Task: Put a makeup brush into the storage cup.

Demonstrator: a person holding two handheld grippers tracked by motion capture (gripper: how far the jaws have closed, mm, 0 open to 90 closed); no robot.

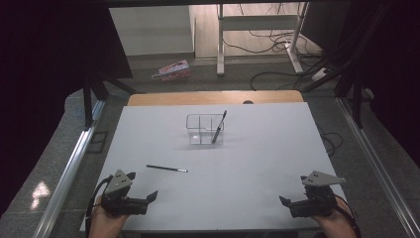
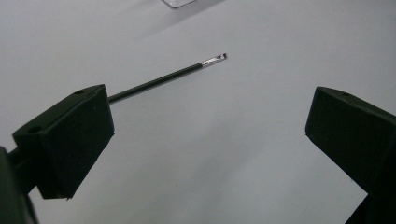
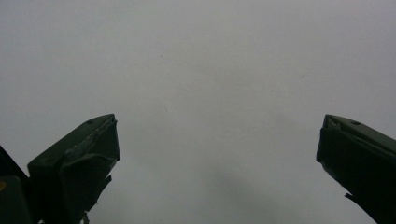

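Observation:
A clear plastic organiser (image 1: pixel 200 130) with compartments stands at the middle of the white table (image 1: pixel 257 163). A dark pen (image 1: pixel 219 127) leans upright in its right-hand compartment. A second dark pen (image 1: pixel 167 168) with a silver tip lies flat on the table, left of centre. My left gripper (image 1: pixel 142 186) rests open at the near left corner, just short of that pen. In the left gripper view the lying pen (image 2: pixel 168 77) runs out from behind the left jaw, and my left gripper (image 2: pixel 205 135) holds nothing. My right gripper (image 1: pixel 293 191) sits open at the near right, and in its own view my right gripper (image 3: pixel 217 154) faces bare table.
A wooden strip (image 1: pixel 213 97) edges the table's far side. Metal rails (image 1: pixel 74 158) run along both sides. On the floor beyond lie a pink box (image 1: pixel 172 70), white desk legs (image 1: pixel 220 44) and loose cables (image 1: pixel 277 74). A corner of the organiser (image 2: pixel 180 2) shows in the left gripper view.

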